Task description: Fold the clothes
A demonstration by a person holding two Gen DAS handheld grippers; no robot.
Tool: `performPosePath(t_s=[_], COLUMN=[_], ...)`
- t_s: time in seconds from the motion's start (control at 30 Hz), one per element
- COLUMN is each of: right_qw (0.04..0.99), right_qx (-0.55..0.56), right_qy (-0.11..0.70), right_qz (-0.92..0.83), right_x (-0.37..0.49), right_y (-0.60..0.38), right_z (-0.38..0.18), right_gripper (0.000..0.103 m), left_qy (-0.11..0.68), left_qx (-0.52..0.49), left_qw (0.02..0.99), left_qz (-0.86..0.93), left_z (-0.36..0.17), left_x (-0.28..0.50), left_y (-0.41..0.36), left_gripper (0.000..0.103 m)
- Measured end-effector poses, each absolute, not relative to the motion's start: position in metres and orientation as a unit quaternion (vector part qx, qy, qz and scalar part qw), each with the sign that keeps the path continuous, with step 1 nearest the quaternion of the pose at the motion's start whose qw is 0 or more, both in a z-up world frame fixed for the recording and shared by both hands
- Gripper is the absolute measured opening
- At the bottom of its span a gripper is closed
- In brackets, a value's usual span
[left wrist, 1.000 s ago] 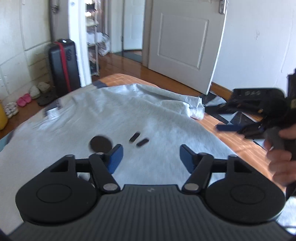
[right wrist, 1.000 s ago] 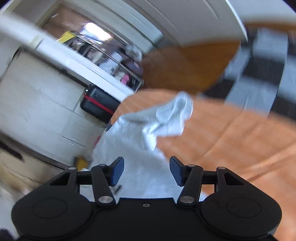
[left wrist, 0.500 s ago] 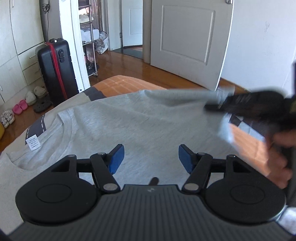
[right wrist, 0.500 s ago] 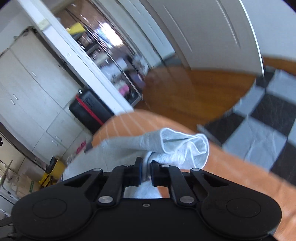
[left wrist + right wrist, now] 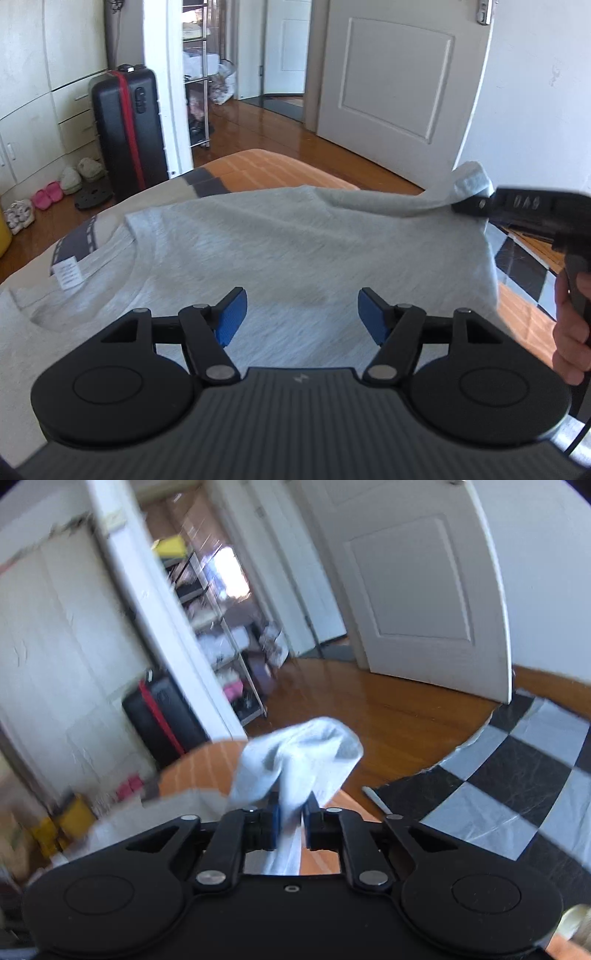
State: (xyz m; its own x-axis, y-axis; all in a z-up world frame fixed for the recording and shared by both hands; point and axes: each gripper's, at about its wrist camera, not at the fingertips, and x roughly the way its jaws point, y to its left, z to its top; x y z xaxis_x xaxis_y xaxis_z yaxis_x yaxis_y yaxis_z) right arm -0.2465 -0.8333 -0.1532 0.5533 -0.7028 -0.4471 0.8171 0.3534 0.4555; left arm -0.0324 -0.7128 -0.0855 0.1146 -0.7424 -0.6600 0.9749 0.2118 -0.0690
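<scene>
A grey T-shirt (image 5: 280, 236) lies spread on the bed (image 5: 258, 158). The right gripper (image 5: 291, 821) lifts its sleeve (image 5: 306, 753), fingers opening around it. The left gripper (image 5: 299, 314) hovers, fingers apart. Beyond: suitcase (image 5: 127, 129), shoes (image 5: 66, 181), door (image 5: 399, 74).

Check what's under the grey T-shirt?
The grey T-shirt lies on an orange bedspread with a grey-and-dark patterned patch showing beside the collar. Whatever lies beneath the shirt's middle is covered and cannot be seen.
</scene>
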Motion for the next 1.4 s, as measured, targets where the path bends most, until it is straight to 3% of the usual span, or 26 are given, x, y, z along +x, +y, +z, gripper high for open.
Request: performPosePath(t_s=[0.07, 0.13, 0.3, 0.37, 0.43, 0.47, 0.5, 0.67, 0.7, 0.73, 0.77, 0.8, 0.83, 0.87, 0.9, 1.03, 1.13, 1.23, 1.27, 1.3, 1.4], right_qw=[0.81, 0.805, 0.782, 0.762, 0.743, 0.738, 0.734, 0.723, 0.728, 0.736, 0.748, 0.76, 0.772, 0.788, 0.809, 0.843, 0.789, 0.708, 0.698, 0.69, 0.713], right_qx=[0.376, 0.424, 0.432, 0.464, 0.501, 0.517, 0.533, 0.584, 0.588, 0.588, 0.572, 0.545, 0.517, 0.485, 0.449, 0.385, 0.383, 0.353, 0.359, 0.379, 0.43], right_qy=[0.052, 0.041, 0.091, 0.093, 0.103, 0.112, 0.119, 0.11, 0.105, 0.097, 0.088, 0.082, 0.076, 0.067, 0.056, 0.038, 0.133, 0.216, 0.225, 0.226, 0.19], right_qz=[-0.446, -0.411, -0.441, -0.442, -0.432, -0.42, -0.405, -0.352, -0.335, -0.321, -0.324, -0.343, -0.363, -0.373, -0.375, -0.374, -0.461, -0.573, -0.578, -0.573, -0.521], right_x=[-0.265, -0.278, -0.288, -0.298, -0.306, -0.306, -0.306, -0.304, -0.302, -0.299, -0.297, -0.295, -0.292, -0.291, -0.292, -0.297, -0.288, -0.285, -0.286, -0.288, -0.285], right_y=[-0.841, -0.853, -0.867, -0.872, -0.878, -0.881, -0.883, -0.888, -0.888, -0.888, -0.886, -0.882, -0.878, -0.873, -0.868, -0.858, -0.873, -0.886, -0.889, -0.892, -0.889], right_z=[-0.158, -0.165, -0.171, -0.175, -0.183, -0.188, -0.193, -0.215, -0.217, -0.219, -0.217, -0.211, -0.205, -0.195, -0.181, -0.151, -0.183, -0.216, -0.221, -0.224, -0.215], right_gripper=[0.021, 0.003, 0.004, 0.011, 0.028, 0.053, 0.066, 0.066, 0.058, 0.04, 0.009, 0.007, 0.007, 0.007, 0.007, 0.006, 0.004, 0.01, 0.011, 0.011, 0.013], left_qy=[0.289, 0.278, 0.207, 0.174, 0.144, 0.13, 0.125, 0.157, 0.191, 0.221, 0.237, 0.237, 0.235, 0.234, 0.232, 0.145, 0.137, 0.137, 0.138, 0.143, 0.183], left_qx=[0.204, 0.22, 0.296, 0.336, 0.374, 0.39, 0.401, 0.432, 0.434, 0.433, 0.426, 0.419, 0.416, 0.414, 0.411, 0.4, 0.355, 0.313, 0.3, 0.287, 0.271], left_qw=[0.708, 0.688, 0.658, 0.648, 0.646, 0.645, 0.648, 0.658, 0.644, 0.631, 0.627, 0.633, 0.636, 0.64, 0.644, 0.698, 0.731, 0.751, 0.758, 0.763, 0.755], left_qz=[-0.611, -0.633, -0.661, -0.661, -0.65, -0.644, -0.636, -0.597, -0.601, -0.605, -0.607, -0.606, -0.605, -0.604, -0.602, -0.576, -0.566, -0.565, -0.562, -0.561, -0.568], left_z=[-0.082, -0.077, -0.071, -0.074, -0.079, -0.082, -0.085, -0.102, -0.108, -0.113, -0.116, -0.115, -0.113, -0.111, -0.108, -0.093, -0.081, -0.064, -0.057, -0.051, -0.038], left_x=[-0.035, -0.04, -0.075, -0.089, -0.099, -0.103, -0.103, -0.088, -0.083, -0.078, -0.076, -0.076, -0.078, -0.08, -0.082, -0.095, -0.09, -0.079, -0.074, -0.069, -0.045], left_y=[-0.724, -0.743, -0.795, -0.815, -0.836, -0.847, -0.856, -0.906, -0.913, -0.919, -0.92, -0.918, -0.917, -0.915, -0.914, -0.9, -0.889, -0.862, -0.85, -0.836, -0.784], left_gripper=[0.066, 0.066, 0.069, 0.072, 0.073, 0.073, 0.076, 0.086, 0.09, 0.09, 0.09, 0.079, 0.061, 0.019, 0.001, 0.0, 0.002, 0.024, 0.043, 0.053, 0.055])
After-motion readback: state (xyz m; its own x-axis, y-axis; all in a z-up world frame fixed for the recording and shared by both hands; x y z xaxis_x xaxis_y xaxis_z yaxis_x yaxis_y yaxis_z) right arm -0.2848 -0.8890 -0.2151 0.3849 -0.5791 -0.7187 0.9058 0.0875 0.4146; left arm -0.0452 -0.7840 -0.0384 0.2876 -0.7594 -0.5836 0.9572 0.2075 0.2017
